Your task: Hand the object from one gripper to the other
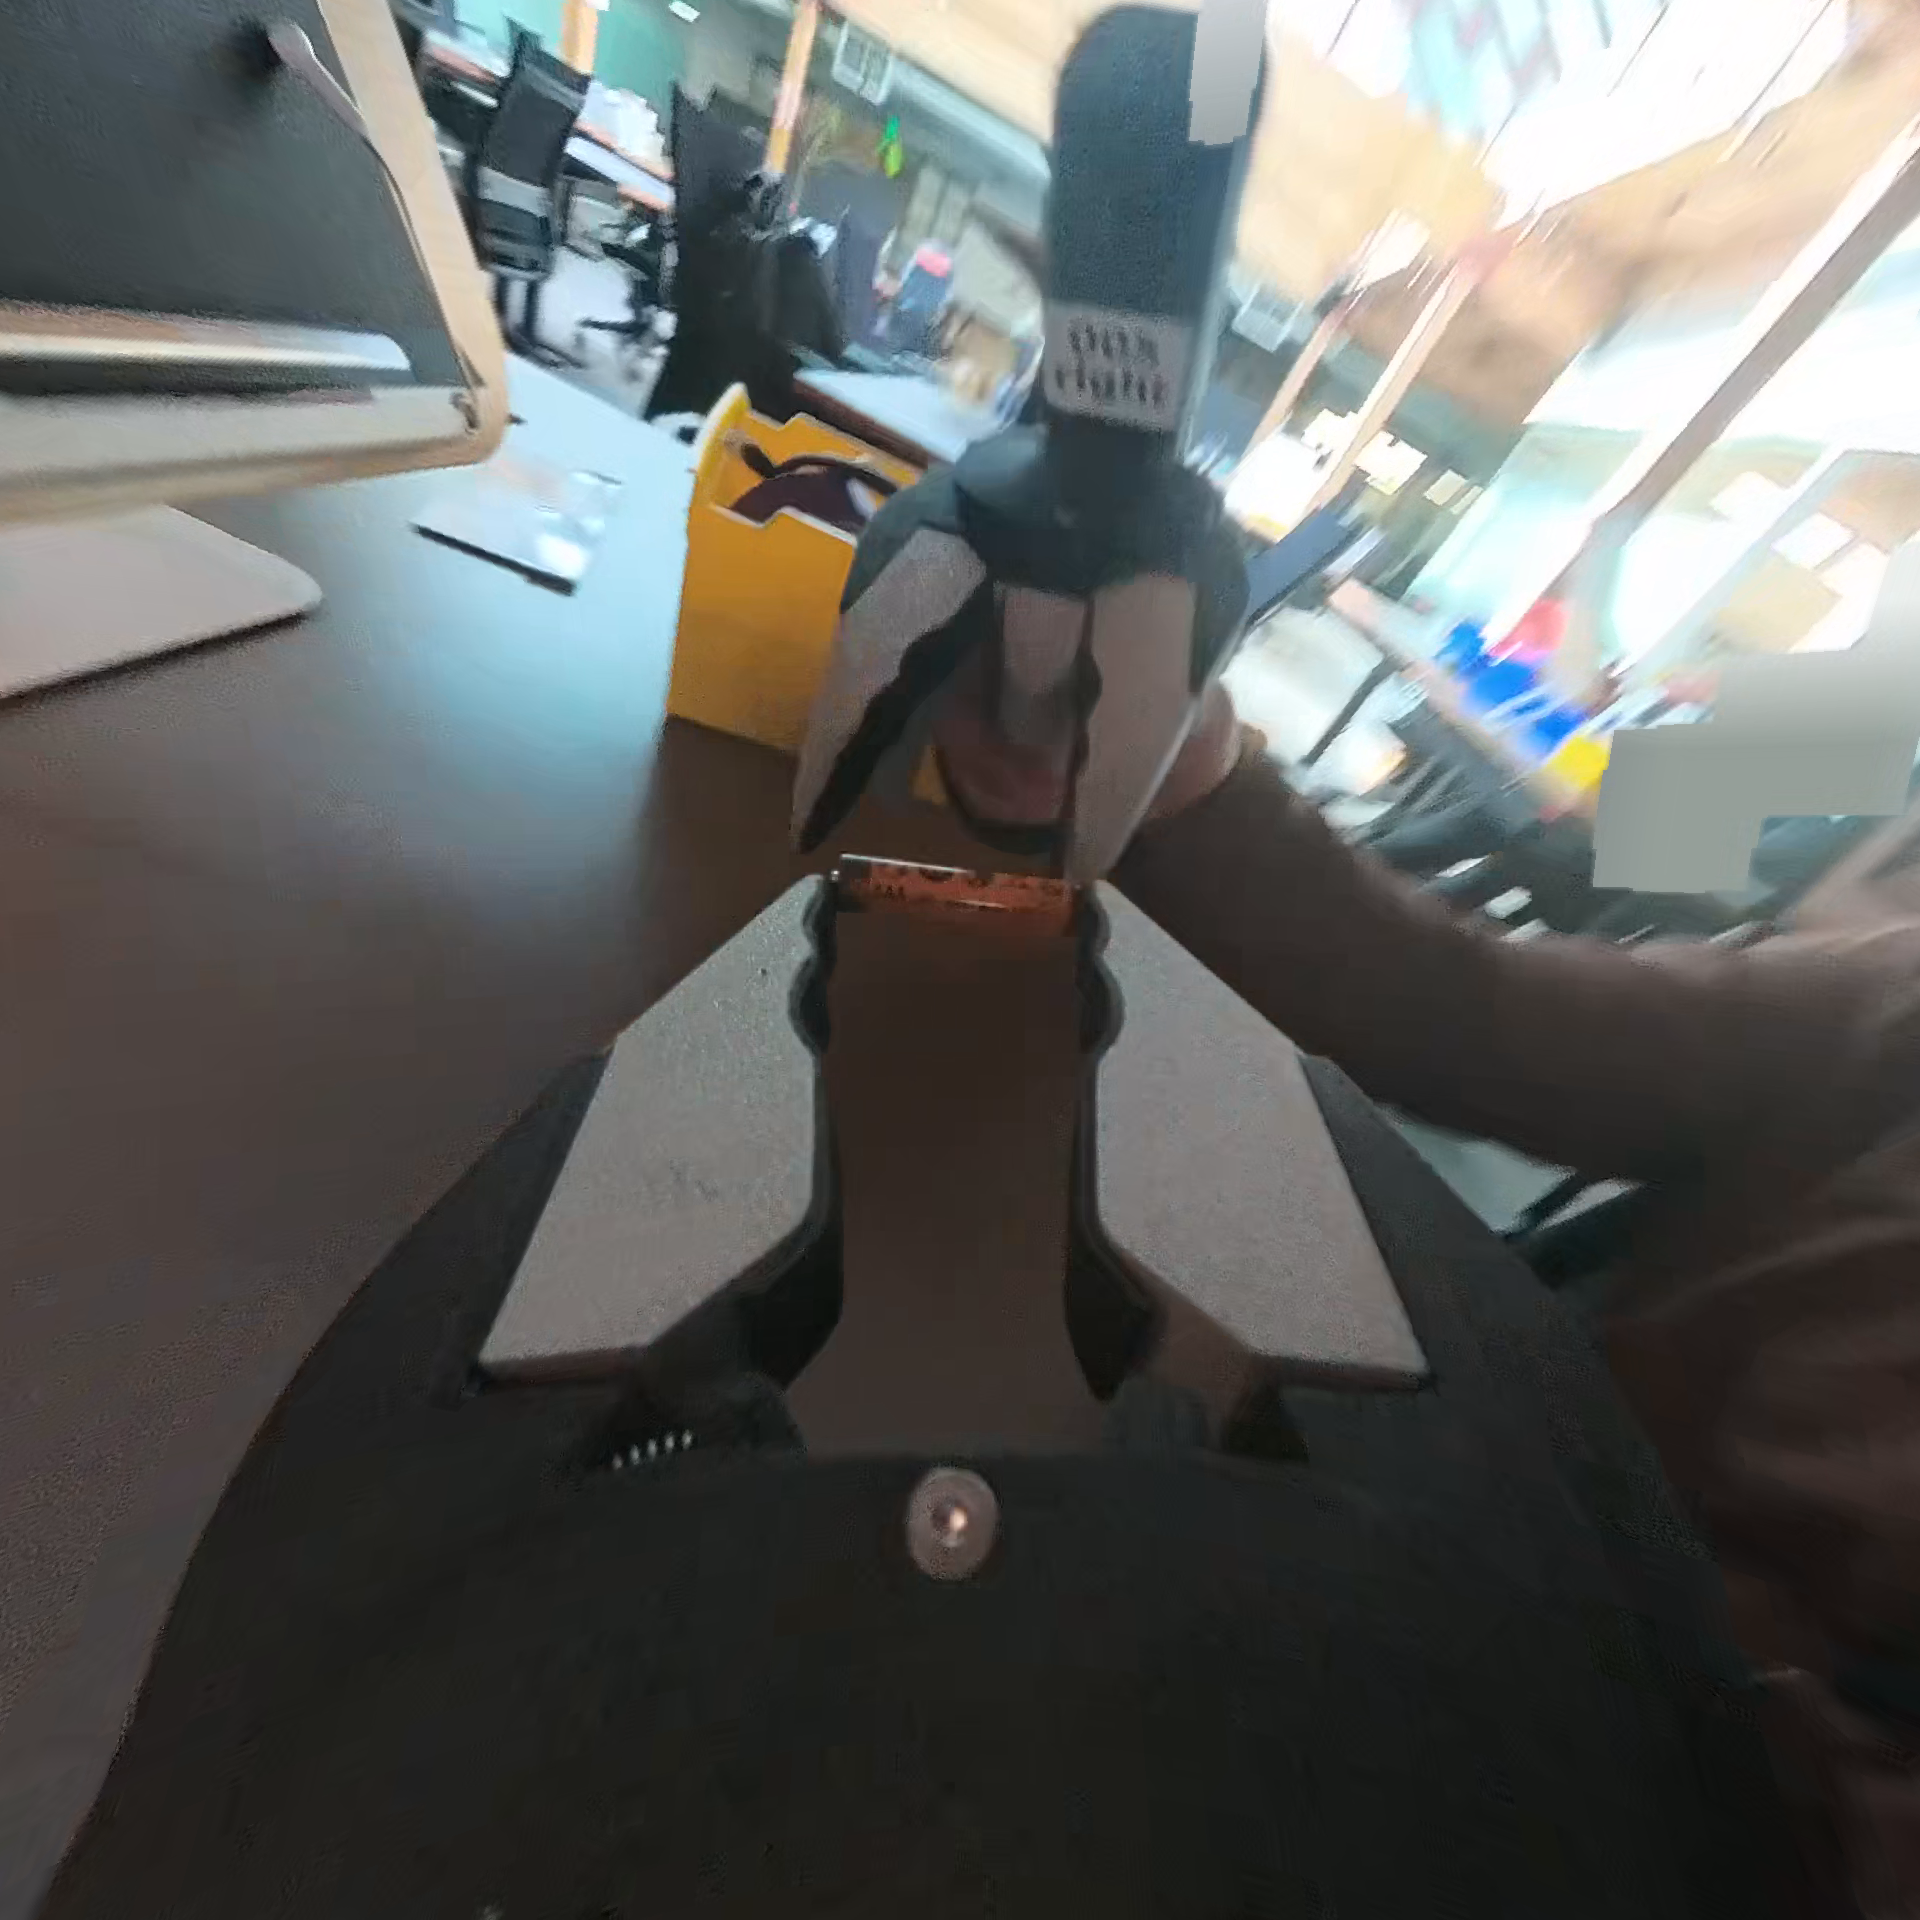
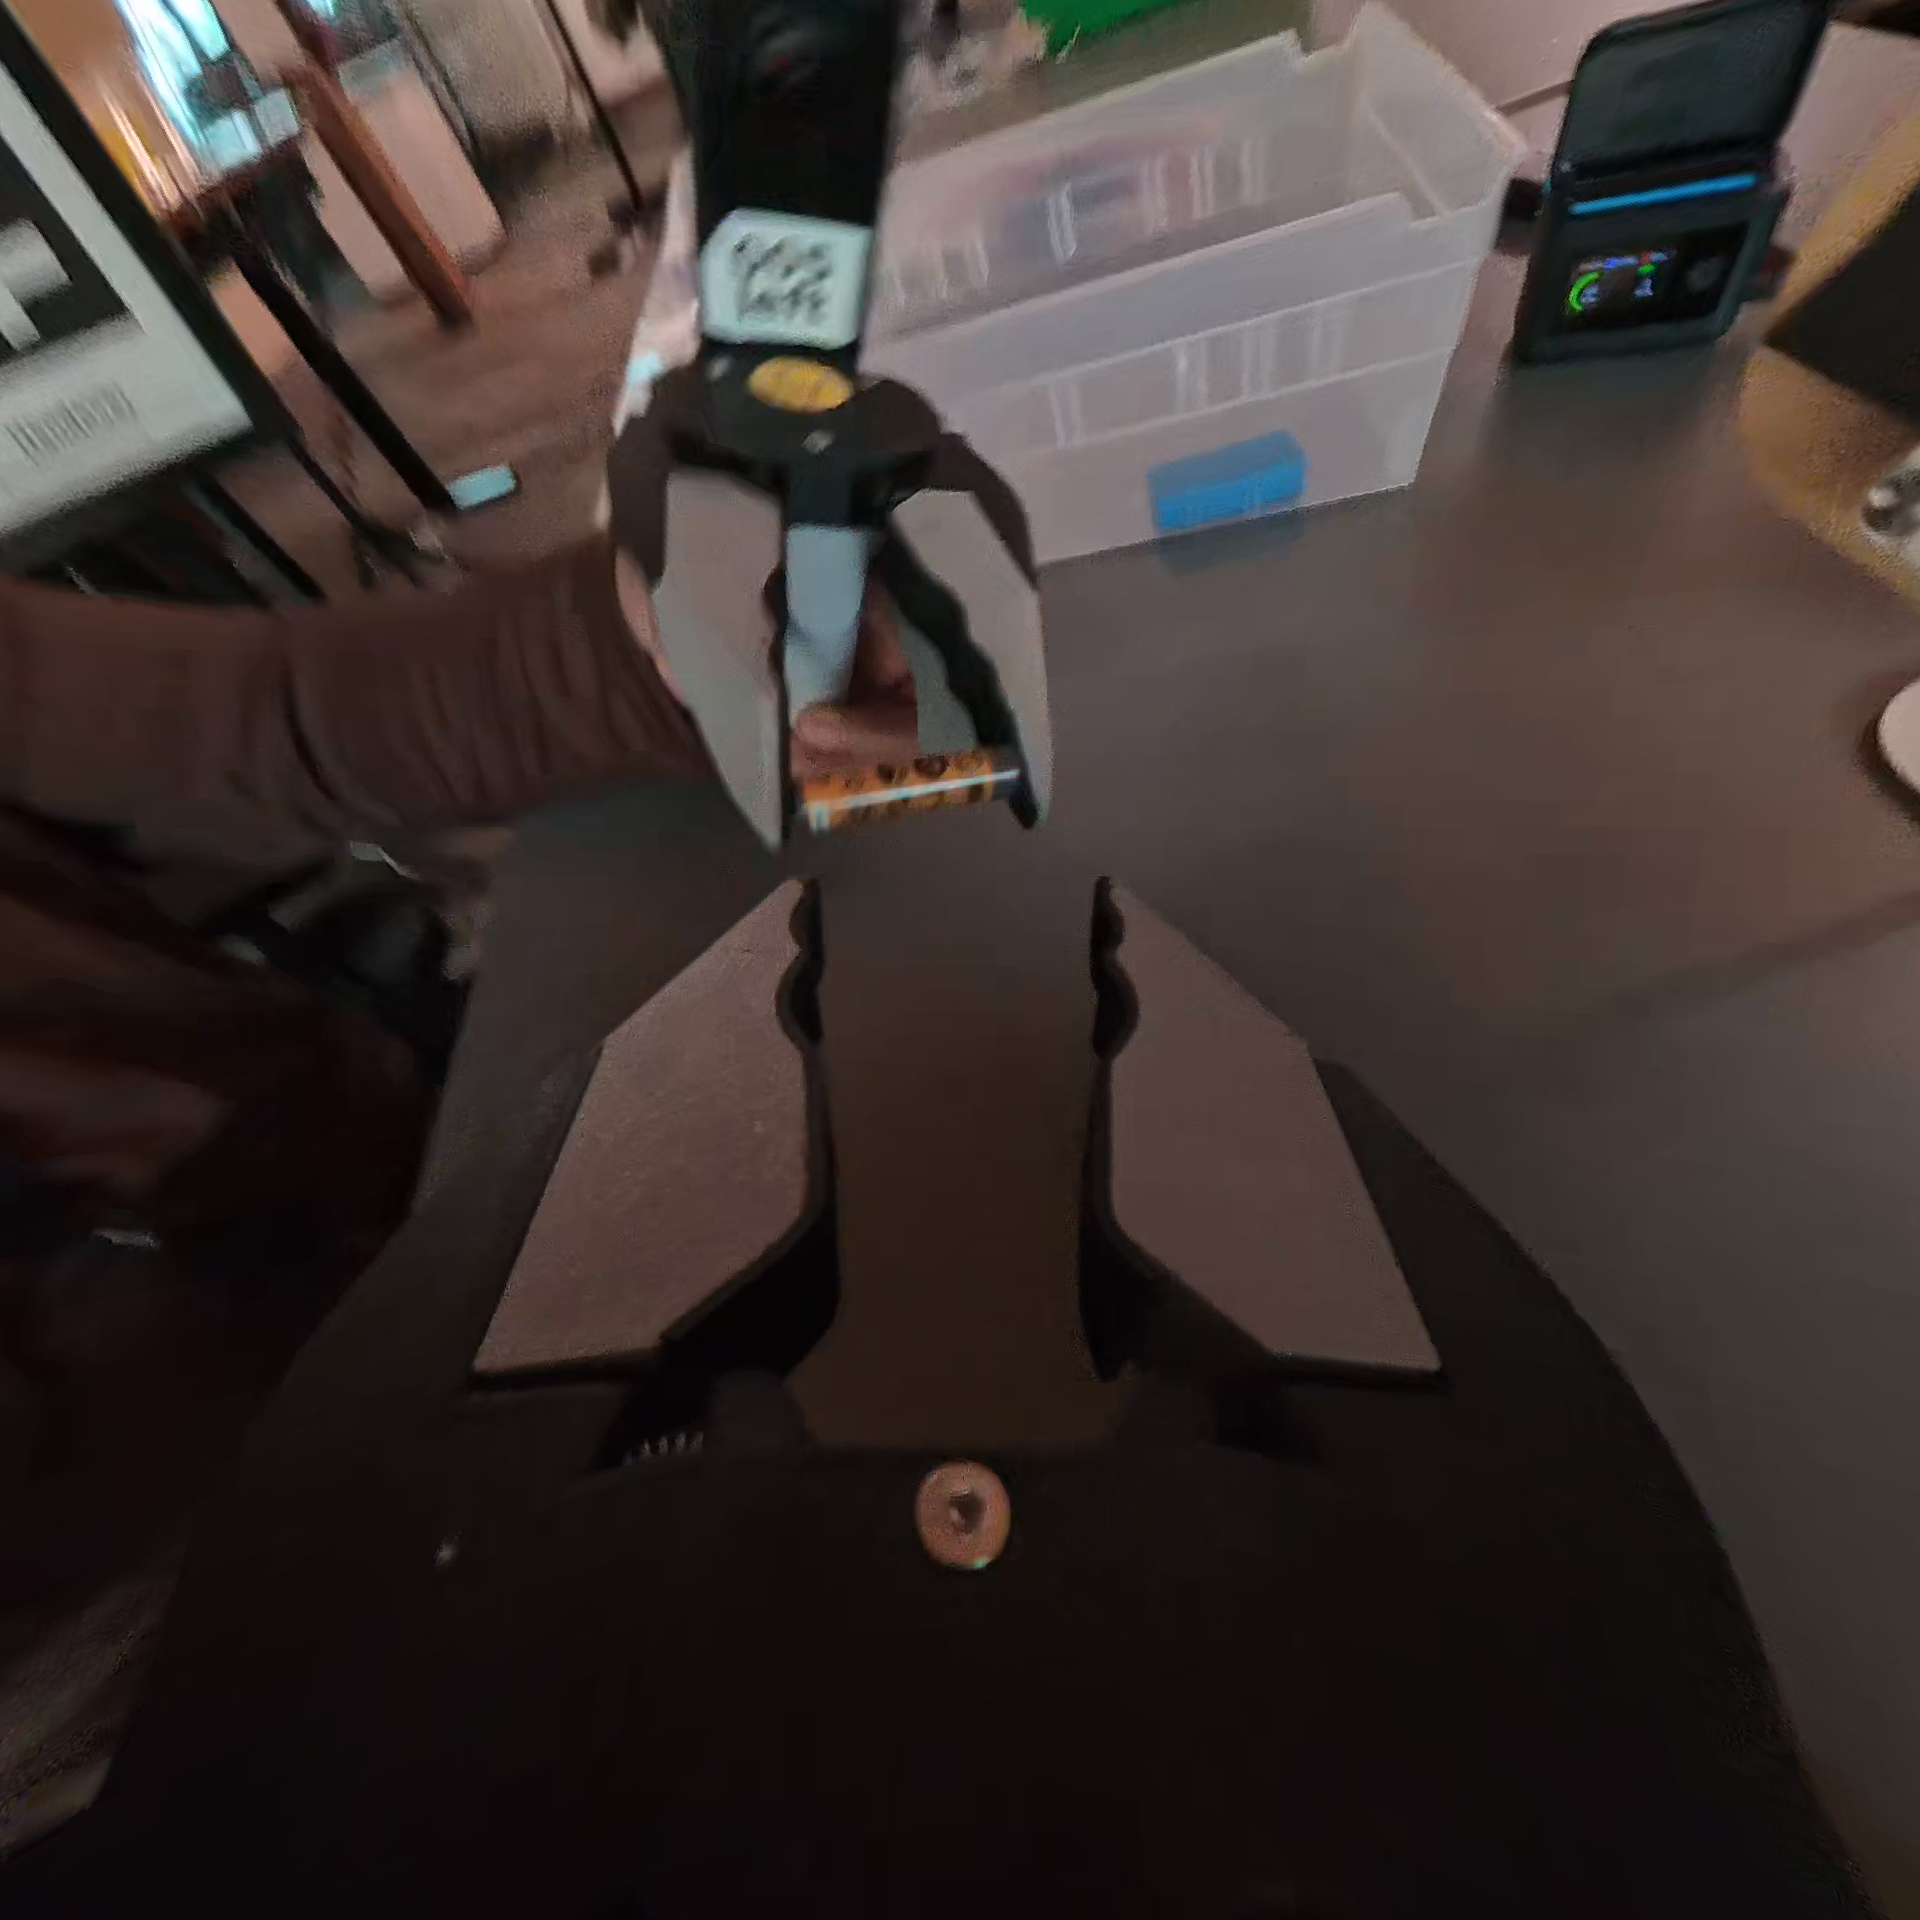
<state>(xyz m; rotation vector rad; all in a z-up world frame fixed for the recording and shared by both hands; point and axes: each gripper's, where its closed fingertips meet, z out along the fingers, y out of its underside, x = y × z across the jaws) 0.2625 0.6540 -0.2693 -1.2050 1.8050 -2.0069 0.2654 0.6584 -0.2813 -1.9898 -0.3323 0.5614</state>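
Left tool [image 1: 954, 896] grips my packet [image 1: 956, 891] crosswise, long axis level; right tool [image 2: 956, 894] gapes empty above desk [image 2: 1455, 831].

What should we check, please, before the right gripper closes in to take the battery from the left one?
1. Left gripper grips the battery at its fingertips: ok, both views show it clamped crosswise.
2. Right gripper is open and holds nothing: ok.
3. Right gripper faces the battery: ok, the two grippers point at each other.
4. Right gripper's fingers already around the battery: not ok, a gap remains in the right wrist view.
5. Free battery surface to grasp between the left fingertips: ok, its middle is exposed.
6. Exact alignment in height: cannot tell, both pictures are blurred.
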